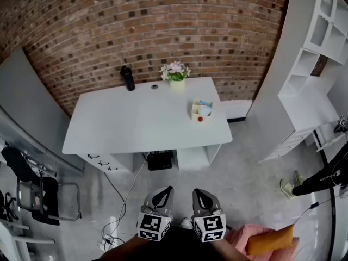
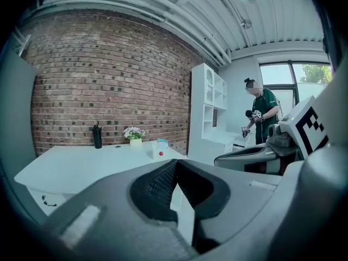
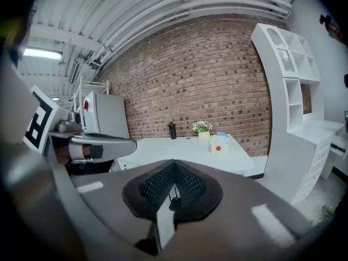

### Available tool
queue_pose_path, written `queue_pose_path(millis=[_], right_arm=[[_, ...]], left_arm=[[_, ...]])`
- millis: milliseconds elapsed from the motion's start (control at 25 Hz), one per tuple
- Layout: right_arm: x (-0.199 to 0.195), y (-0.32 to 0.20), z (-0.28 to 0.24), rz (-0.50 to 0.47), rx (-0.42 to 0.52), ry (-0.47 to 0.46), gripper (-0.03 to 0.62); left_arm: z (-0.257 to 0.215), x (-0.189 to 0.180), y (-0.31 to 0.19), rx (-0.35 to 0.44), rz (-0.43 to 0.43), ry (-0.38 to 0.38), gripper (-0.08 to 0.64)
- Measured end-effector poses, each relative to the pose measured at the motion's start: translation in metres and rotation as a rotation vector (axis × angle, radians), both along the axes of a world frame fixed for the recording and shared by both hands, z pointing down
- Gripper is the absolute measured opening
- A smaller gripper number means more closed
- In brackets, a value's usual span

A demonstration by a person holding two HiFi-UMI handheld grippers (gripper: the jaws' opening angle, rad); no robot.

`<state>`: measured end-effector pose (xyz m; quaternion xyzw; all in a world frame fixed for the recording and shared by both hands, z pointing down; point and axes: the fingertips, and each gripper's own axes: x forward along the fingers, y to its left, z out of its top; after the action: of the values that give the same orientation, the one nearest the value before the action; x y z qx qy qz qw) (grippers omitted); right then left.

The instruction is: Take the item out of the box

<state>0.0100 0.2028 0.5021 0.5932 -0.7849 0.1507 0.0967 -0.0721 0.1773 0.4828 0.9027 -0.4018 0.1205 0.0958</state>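
squat cream box, red dot on its front, stands on the smooth white worktop, well apart from left gripper and right gripper. both sets of ribbed black fingers are pressed together, empty. only the left gripper view shows a person in green.

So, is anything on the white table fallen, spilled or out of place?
Nothing stands out. The bottle, the flower pot and the small box stand upright on the table; nothing is spilled.

blk bottle & flower pot at back of wht desk, brick wall behind.
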Motion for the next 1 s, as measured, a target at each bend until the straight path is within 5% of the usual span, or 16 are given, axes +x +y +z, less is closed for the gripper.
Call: queue_pose_path(millis=[440, 1000], right_arm=[[0.011, -0.029, 0.010, -0.012, -0.016, 0.020, 0.000], [0.032, -0.141, 0.009, 0.064, -0.032, 0.045, 0.002]], left_arm=[[0.006, 0.016, -0.030, -0.005, 0.008, 0.010, 0.005], [0.017, 0.043, -0.151, -0.034, 0.108, 0.035, 0.005]])
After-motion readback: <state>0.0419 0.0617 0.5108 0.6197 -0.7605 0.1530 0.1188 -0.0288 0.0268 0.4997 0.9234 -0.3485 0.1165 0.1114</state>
